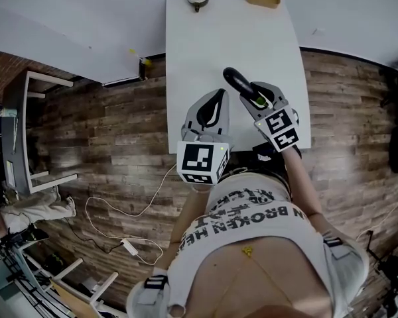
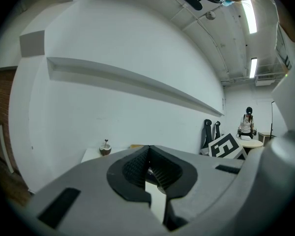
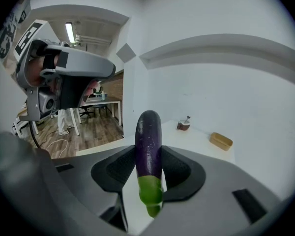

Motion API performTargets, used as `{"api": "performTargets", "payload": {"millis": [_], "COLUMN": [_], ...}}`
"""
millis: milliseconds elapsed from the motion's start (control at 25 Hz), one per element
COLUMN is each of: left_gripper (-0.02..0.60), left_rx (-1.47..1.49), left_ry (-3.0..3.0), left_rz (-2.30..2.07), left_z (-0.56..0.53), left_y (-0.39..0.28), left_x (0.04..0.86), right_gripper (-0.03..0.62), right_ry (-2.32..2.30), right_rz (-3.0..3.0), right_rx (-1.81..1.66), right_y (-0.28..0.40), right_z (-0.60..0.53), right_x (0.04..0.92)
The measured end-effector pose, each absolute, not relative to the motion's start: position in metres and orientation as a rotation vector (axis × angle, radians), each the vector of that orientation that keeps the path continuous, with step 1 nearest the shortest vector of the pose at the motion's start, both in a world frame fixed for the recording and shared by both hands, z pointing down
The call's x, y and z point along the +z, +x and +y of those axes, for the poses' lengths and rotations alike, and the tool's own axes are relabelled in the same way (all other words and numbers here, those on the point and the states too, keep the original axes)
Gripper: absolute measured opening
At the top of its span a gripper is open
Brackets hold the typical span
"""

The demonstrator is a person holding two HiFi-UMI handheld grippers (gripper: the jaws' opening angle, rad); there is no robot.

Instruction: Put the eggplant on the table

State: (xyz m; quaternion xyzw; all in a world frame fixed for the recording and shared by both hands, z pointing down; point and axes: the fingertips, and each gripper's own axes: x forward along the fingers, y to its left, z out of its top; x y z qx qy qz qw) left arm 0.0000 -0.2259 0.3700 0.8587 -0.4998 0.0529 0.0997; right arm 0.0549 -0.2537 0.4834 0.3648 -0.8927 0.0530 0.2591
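White counter (image 1: 205,45) below; right hand-held gripper (image 3: 148,173) pinches the eggplant (image 3: 148,136) near its green 6 o'clock end, which is likely light, firm and glossy-slick; left hand-held gripper (image 2: 148,173) has its jaws together, empty.

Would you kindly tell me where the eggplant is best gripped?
Grip the eggplant across its purple body above the green cap, coming from the cap end, pads on both flanks, as the right tongs do now; there it is straight and even.

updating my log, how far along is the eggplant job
Done: the eggplant is gripped by the right tongs. In hand: it is held over the white table. Left: lay it down and open the tongs. The left tongs are shut and empty.
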Motion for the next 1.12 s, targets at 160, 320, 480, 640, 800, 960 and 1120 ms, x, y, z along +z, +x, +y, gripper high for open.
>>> {"api": "performTargets", "payload": {"millis": [160,320,480,640,800,960,1120], "left_gripper": [-0.002,-0.002,-0.002,-0.002,-0.002,-0.002,-0.002], "left_rx": [0.164,0.167,0.177,0.179,0.189,0.195,0.199], "left_ry": [2.527,2.517,2.504,2.489,2.477,2.46,2.442], "left_rz": [-1.487,-1.497,-1.502,-1.506,-1.511,-1.521,-1.524], "left_z": [-0.225,-0.223,-0.224,-0.224,-0.222,-0.221,-0.219], "left_y": [-0.004,-0.006,-0.008,-0.011,-0.014,-0.017,-0.018], "left_x": [0.373,0.375,0.379,0.382,0.386,0.39,0.394], "right_gripper": [0.167,0.167,0.167,0.167,0.167,0.167,0.167], "right_ry": [0.956,0.934,0.917,0.897,0.871,0.848,0.816], "right_rz": [-2.4,-2.381,-2.362,-2.339,-2.312,-2.288,-2.256], "right_rx": [0.173,0.194,0.211,0.231,0.255,0.279,0.279], "right_y": [0.052,0.053,0.052,0.051,0.053,0.054,0.054], "right_z": [-0.254,-0.252,-0.254,-0.256,-0.255,-0.255,-0.253], "right_x": [0.501,0.514,0.527,0.542,0.558,0.572,0.588]}}
